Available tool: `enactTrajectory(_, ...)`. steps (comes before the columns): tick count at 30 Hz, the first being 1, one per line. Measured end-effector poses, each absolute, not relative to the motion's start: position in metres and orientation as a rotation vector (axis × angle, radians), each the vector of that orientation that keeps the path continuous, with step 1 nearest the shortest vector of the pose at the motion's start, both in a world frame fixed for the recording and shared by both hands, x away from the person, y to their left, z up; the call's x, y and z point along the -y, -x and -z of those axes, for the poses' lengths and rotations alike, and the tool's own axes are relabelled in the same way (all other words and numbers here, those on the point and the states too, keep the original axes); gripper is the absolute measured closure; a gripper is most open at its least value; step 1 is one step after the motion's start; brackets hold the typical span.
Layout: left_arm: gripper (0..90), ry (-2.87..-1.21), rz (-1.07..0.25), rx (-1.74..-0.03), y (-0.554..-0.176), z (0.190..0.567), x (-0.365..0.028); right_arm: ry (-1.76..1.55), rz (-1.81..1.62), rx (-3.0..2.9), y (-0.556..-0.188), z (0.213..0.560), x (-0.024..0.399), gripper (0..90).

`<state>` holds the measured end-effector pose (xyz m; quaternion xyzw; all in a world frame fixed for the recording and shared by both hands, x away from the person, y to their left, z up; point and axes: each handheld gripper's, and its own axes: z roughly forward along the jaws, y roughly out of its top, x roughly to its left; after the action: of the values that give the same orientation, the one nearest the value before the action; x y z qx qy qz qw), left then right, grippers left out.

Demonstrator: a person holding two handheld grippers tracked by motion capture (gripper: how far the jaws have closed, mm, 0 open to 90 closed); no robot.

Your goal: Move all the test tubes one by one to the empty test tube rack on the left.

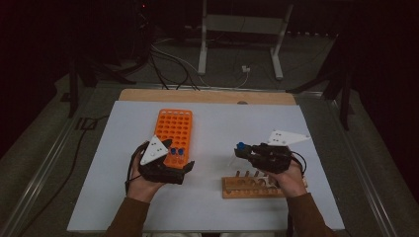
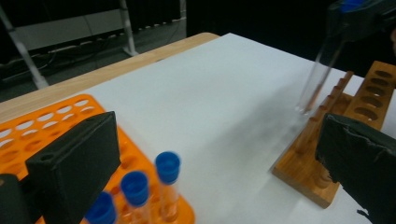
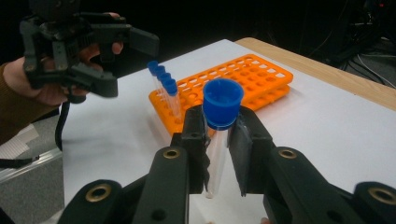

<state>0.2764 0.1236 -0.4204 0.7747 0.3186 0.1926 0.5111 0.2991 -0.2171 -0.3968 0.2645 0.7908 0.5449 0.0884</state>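
Gripping clear tube (image 3: pixel 217 144), blue cap, upright

table (image 1: pixel 207 200) – white top | on it – orange rack (image 1: pixel 174 133), wooden rack (image 1: pixel 247 187)

Our right claw (image 3: pixel 223 154) clamps a blue-capped tube (image 3: pixel 219 135); at eleven o'clock stands the orange rack (image 3: pixel 243 79) on the worktop (image 3: pixel 327 116).

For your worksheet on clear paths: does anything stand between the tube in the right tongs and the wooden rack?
Nothing visible does. The right tongs hold the tube above bare table; the wooden rack lies just below them, and the left tongs are off by the orange rack.
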Motion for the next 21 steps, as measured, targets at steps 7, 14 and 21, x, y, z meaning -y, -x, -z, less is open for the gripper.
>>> enactTrajectory(7,1.4,-1.886,-0.452,-0.739,-0.276,0.420,-0.107,-0.782,-1.632,-2.371,-0.304,0.397,0.200,76.3)
enactTrajectory(14,3.0,-1.911,-0.414,-0.696,-0.279,0.420,-0.089,-0.758,-1.633,-2.397,-0.307,0.395,0.183,76.3)
enactTrajectory(21,22.0,-1.930,-0.354,-0.646,-0.281,0.424,-0.074,-0.723,-1.619,-2.422,-0.307,0.395,0.169,76.3)
